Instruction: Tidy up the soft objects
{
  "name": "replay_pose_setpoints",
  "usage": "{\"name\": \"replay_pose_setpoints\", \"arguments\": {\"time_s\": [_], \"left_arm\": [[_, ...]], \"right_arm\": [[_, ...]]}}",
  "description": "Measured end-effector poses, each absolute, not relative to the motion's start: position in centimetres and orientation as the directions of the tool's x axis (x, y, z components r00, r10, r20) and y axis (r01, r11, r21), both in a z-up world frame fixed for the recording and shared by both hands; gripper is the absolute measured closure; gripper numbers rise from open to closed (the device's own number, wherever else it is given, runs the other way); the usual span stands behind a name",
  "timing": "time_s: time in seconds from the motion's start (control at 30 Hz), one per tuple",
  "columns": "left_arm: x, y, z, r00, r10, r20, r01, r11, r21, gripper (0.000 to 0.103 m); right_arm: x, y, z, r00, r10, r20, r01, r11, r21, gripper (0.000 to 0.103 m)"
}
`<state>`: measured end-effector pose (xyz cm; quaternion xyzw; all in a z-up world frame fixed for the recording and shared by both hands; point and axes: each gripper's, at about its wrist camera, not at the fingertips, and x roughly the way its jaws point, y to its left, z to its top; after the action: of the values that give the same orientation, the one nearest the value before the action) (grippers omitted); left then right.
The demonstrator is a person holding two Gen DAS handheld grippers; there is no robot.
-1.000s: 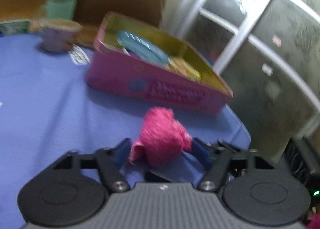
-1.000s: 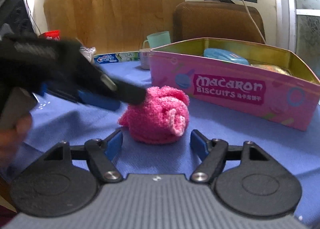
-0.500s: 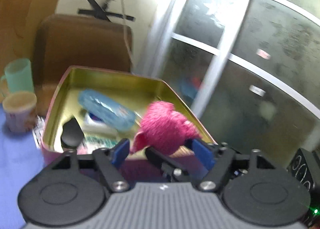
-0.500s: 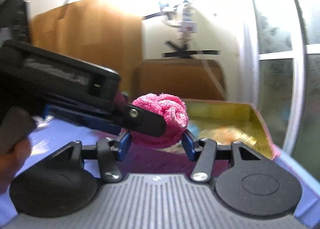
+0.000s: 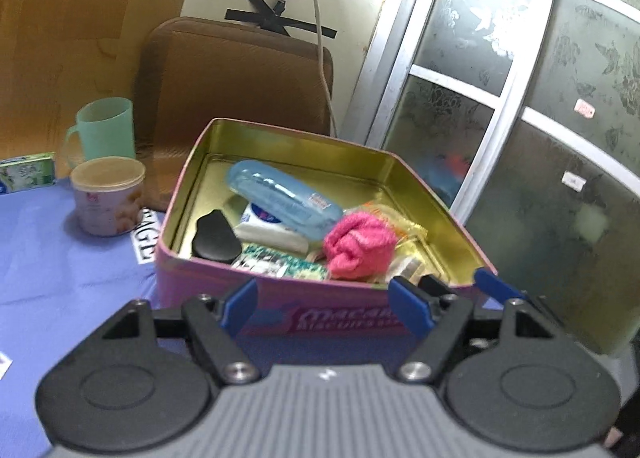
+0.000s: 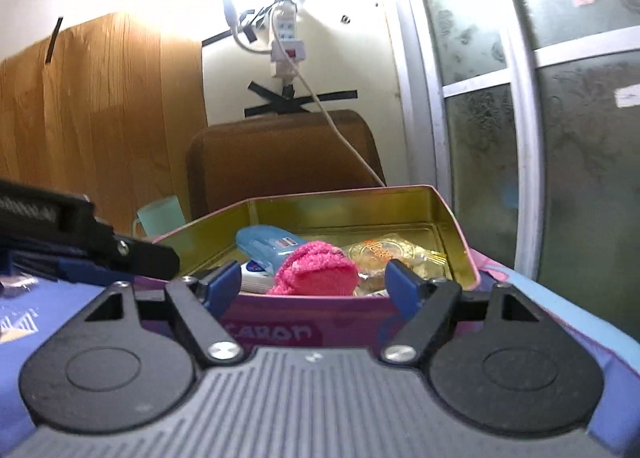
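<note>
A fluffy pink sock ball (image 5: 357, 248) lies inside the open pink macaron tin (image 5: 280, 302), near its front right, on snack packets. It also shows in the right wrist view (image 6: 316, 271), inside the tin (image 6: 460, 234). My left gripper (image 5: 322, 305) is open and empty, just outside the tin's front wall. My right gripper (image 6: 313, 290) is open and empty, also at the tin's front wall. The left gripper's body (image 6: 88, 246) shows at the left of the right wrist view.
In the tin lie a blue bottle (image 5: 280, 193), a black object (image 5: 214, 236) and packets. A beige cup (image 5: 107, 193), a green mug (image 5: 105, 131) and a small box (image 5: 26, 171) stand on the blue tablecloth (image 5: 60, 266). A brown chair (image 5: 236, 73) and a glass door (image 5: 540, 97) are behind.
Both grippers lifted the pink sock ball from the table to above the tin, then opened. The ball now lies in the tin and both grippers have pulled back.
</note>
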<state>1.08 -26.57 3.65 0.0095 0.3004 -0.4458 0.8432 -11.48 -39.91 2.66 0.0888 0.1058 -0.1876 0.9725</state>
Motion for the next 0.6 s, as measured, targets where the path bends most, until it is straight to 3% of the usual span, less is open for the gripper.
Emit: {"name": "replay_pose_setpoints", "arguments": {"time_s": [0.23, 0.4, 0.47, 0.6], "left_arm": [[-0.6, -24.4, 3.2, 0.481, -0.687, -0.544, 0.731, 0.657, -0.183, 0.028], [-0.9, -22.4, 2.7, 0.526, -0.634, -0.566, 0.692, 0.706, -0.148, 0.028], [-1.2, -21.8, 2.6, 0.547, -0.610, -0.573, 0.679, 0.724, -0.122, 0.023], [-1.5, -20.7, 2.5, 0.585, -0.571, -0.576, 0.653, 0.753, -0.082, 0.016]], "right_arm": [[-12.5, -38.9, 3.5, 0.910, -0.347, -0.227, 0.387, 0.908, 0.162, 0.022], [-12.7, -38.5, 3.1, 0.901, -0.327, -0.286, 0.391, 0.897, 0.205, 0.022], [-12.5, -38.7, 3.1, 0.898, -0.305, -0.318, 0.386, 0.892, 0.235, 0.022], [-12.4, -38.4, 3.3, 0.904, -0.263, -0.338, 0.359, 0.894, 0.267, 0.008]]}}
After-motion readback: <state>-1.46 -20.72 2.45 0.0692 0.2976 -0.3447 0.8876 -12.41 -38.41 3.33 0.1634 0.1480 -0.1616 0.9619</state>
